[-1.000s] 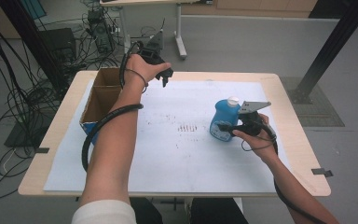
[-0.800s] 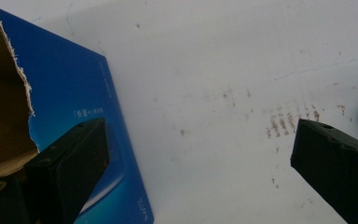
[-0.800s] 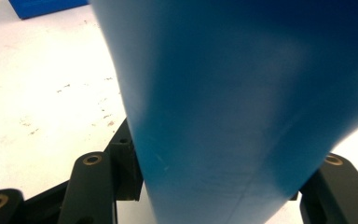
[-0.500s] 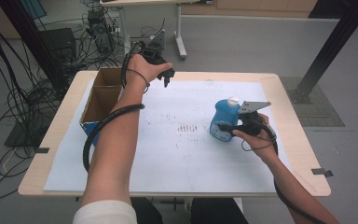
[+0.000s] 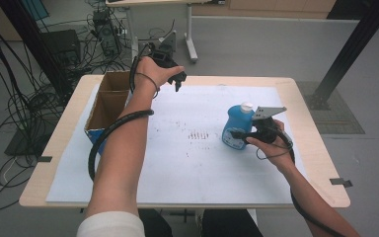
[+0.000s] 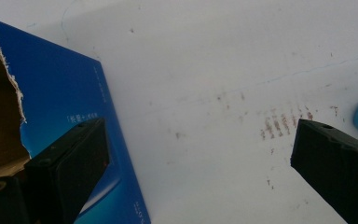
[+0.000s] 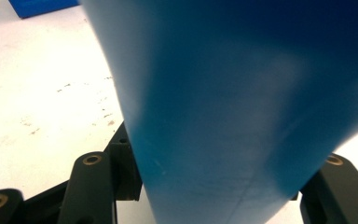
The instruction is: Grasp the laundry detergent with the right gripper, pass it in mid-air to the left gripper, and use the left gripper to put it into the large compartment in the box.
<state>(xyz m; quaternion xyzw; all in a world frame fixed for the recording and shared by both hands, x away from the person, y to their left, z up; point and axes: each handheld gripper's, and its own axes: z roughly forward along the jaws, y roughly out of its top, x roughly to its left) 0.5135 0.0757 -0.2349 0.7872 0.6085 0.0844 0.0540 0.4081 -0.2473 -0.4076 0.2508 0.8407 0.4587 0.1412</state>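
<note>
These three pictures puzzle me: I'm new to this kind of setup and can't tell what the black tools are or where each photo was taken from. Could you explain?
A person sits at a table covered with a white sheet and holds a hand-operated gripper in each hand. The high view looks down from above the person. The other two pictures come from small cameras riding on the grippers, looking along their black fingers.

The right gripper is shut on a blue bottle with a white cap; in its own view the bottle's blue body sits close up between the fingers. The left gripper is open and holds nothing, raised near an open cardboard box with blue sides.
</note>
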